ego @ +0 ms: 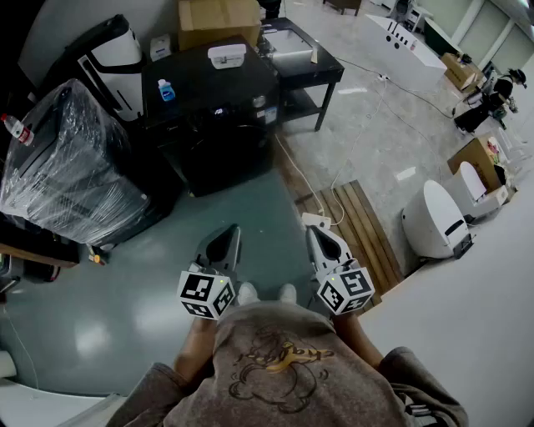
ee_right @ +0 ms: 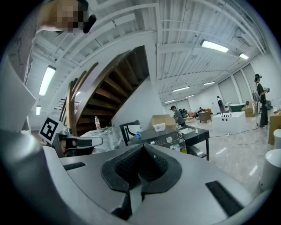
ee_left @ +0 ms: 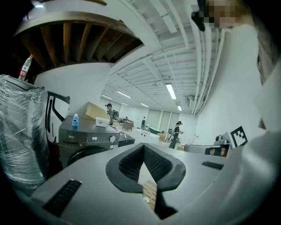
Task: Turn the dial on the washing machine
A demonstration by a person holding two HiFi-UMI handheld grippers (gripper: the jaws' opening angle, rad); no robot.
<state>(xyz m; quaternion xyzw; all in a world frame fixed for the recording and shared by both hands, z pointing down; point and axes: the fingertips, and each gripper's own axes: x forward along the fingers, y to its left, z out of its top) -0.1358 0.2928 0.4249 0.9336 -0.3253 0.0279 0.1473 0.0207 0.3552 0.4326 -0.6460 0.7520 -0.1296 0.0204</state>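
Both clenched empty, left gripper (ego: pixel 226 234), right gripper (ego: pixel 316 233), washing machine (ego: pixel 200 93) well apart, panel print unreadable.

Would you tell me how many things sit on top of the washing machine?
2: a blue bottle at the left and a white box at the back right; the cardboard box looks to stand behind the washer.

Open test hall (staircase (ee_right: pixel 112 85) overhead): washing machine (ego: pixel 225 125), toilets (ego: pixel 434 221), cardboard boxes (ego: pixel 219 21)
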